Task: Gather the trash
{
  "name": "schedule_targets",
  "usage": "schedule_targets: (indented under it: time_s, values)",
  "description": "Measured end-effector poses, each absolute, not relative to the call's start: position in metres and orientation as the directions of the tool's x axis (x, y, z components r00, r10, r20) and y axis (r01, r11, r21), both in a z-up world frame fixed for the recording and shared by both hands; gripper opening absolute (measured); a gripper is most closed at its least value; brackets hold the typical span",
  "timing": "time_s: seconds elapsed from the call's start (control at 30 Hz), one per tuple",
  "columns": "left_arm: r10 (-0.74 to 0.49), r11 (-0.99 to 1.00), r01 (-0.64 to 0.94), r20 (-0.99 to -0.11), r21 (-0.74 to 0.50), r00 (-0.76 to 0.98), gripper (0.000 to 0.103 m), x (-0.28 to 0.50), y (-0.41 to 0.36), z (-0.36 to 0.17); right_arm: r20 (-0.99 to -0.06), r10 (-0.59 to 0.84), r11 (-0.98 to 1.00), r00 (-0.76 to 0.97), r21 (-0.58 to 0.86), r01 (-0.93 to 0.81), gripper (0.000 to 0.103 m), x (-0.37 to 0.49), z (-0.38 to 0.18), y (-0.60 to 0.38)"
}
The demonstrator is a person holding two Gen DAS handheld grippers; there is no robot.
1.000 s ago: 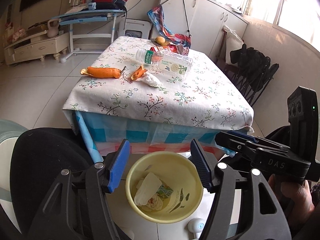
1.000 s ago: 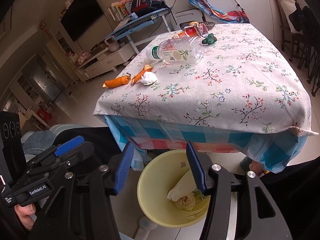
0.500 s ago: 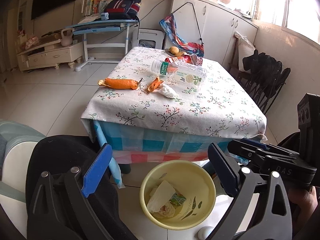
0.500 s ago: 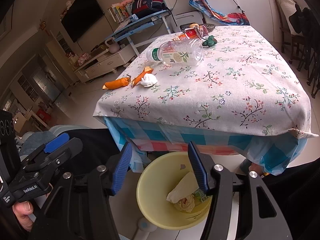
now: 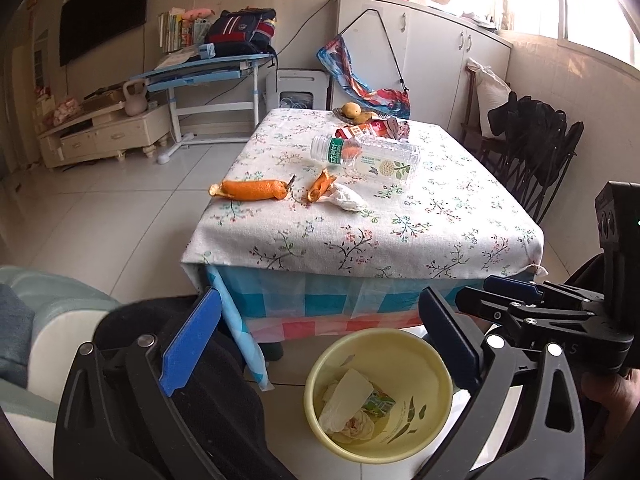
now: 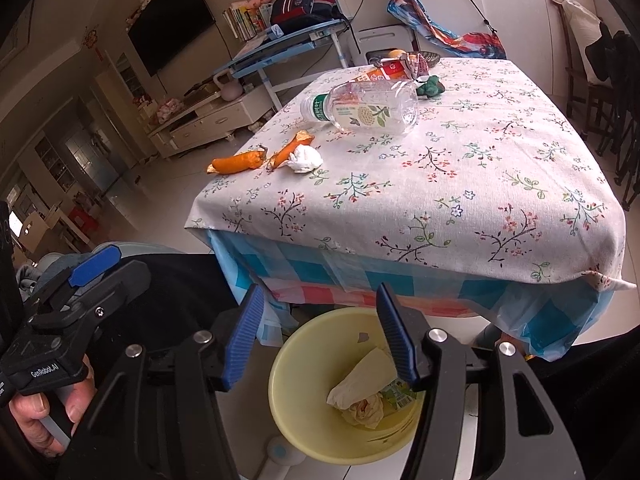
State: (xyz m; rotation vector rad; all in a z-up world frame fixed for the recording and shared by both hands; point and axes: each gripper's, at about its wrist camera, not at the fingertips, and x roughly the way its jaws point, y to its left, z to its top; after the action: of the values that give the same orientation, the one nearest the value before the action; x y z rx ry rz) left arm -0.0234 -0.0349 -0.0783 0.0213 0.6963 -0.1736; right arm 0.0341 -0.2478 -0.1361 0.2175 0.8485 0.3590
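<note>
1. I am holding both grippers low in front of the table (image 5: 400,248), above the yellow waste bin (image 5: 436,364), which is standing on the floor against the table's near edge and already holding crumpled paper (image 5: 348,396) and a small carton (image 5: 378,404).
2. The left gripper (image 5: 320,344) is showing its jaws spread wide and empty; the right gripper (image 6: 320,332) is showing its jaws parted and empty too, though less widely.
3. Remaining trash is lying on the tablecloth, well apart from both grippers: a long orange peel (image 5: 252,190), a shorter peel (image 5: 320,186) touching a crumpled tissue (image 5: 348,200), a clear plastic bottle (image 5: 368,158) on its side, and a red carton (image 5: 360,131) behind it.
4. In my judgement, the step in hand is reaching for the next item. I am advising taking the nearest pieces first, closing squarely across the peel's width, and gripping the bottle near its neck, since its round body looks likely to roll.
</note>
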Motion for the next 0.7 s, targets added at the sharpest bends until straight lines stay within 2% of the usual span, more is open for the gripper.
schedule_targets:
  time_s: [0.13,0.37,0.7]
  values:
    - [-0.146,0.966,0.245,-0.615,0.079,0.775,0.096,-0.004,-0.022,-0.059,-0.675,0.403,0.915,0.618,0.32,-0.247,0.057,0.046,-0.126,-0.241]
    - [-0.104,0.916,0.328,-0.651,0.233,0.752,0.096,0.063,0.006,-0.055,-0.67,0.43,0.903,0.605,0.304,-0.304,0.057,0.09,-0.12,-0.219]
    - [-0.122,0.807,0.503,-0.748,0.308,0.653,0.095,0.165,0.004,-0.098,-0.721,0.401,0.912,0.565,0.257,-0.32,0.057,0.163,-0.142,-0.195]
